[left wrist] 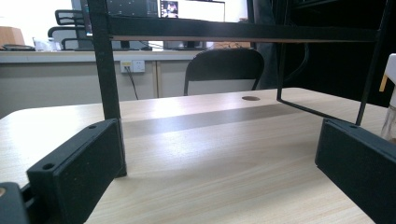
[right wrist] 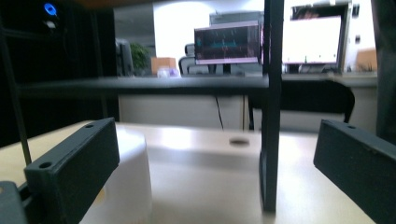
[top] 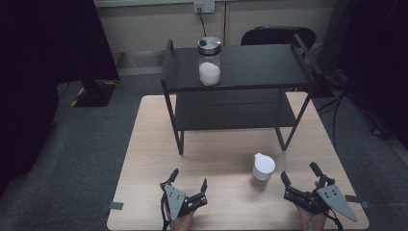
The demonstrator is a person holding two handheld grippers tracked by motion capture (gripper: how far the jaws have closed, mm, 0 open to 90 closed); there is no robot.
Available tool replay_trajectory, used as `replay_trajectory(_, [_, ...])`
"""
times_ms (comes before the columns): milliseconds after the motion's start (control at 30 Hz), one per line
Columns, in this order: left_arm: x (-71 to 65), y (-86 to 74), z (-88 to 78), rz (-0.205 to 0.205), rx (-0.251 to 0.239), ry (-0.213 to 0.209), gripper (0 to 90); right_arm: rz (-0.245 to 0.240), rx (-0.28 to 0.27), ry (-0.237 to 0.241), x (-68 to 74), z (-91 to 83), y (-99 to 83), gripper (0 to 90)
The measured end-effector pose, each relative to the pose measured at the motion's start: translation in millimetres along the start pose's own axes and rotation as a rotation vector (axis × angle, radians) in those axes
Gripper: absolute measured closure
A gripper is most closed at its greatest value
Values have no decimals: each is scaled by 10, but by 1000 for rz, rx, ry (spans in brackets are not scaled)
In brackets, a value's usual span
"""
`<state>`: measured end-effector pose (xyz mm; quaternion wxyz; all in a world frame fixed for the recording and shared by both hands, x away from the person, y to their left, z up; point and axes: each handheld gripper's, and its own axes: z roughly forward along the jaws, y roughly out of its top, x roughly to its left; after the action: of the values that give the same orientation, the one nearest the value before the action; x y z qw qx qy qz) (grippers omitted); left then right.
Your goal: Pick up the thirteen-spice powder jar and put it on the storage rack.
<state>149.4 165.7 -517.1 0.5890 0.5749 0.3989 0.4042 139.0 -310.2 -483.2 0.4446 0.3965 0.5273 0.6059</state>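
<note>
A small bottle (top: 262, 171) with a white cap stands on the wooden table (top: 154, 144) near its front right. My right gripper (top: 299, 171) is open just right of it, apart from it. In the right gripper view the jaws (right wrist: 215, 158) stand wide with nothing between them, and the white cap (right wrist: 130, 182) sits low at the left, partly behind the left jaw. My left gripper (top: 189, 177) is open at the front middle, empty (left wrist: 217, 154); the bottle (left wrist: 390, 107) shows at that view's right edge. A glass jar (top: 210, 61) of white powder with a silver lid stands on the black rack's top shelf (top: 260, 67).
The two-tier black rack stands on the far half of the table; its front legs (top: 180, 139) (top: 285, 137) come down ahead of both grippers. A black chair (top: 279, 36) stands behind the table. Cables (top: 356, 108) lie on the floor at the right.
</note>
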Motion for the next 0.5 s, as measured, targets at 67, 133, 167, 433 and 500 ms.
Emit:
replay_trajectory(67, [0,0,0,0,0,0,1,2,-18,15,-15,51,70,0])
replay_trajectory(133, [0,0,0,0,0,0,1,-2,-29,22,-15,79,95,0])
replay_trajectory(167, [0,0,0,0,0,0,2,-15,-52,40,-4,145,134,0])
replay_trajectory(433, [-7,0,0,0,0,4,2,-36,-44,116,97,347,174,33])
replay_trajectory(500, [-7,0,0,0,0,4,2,-40,-43,129,132,376,119,48])
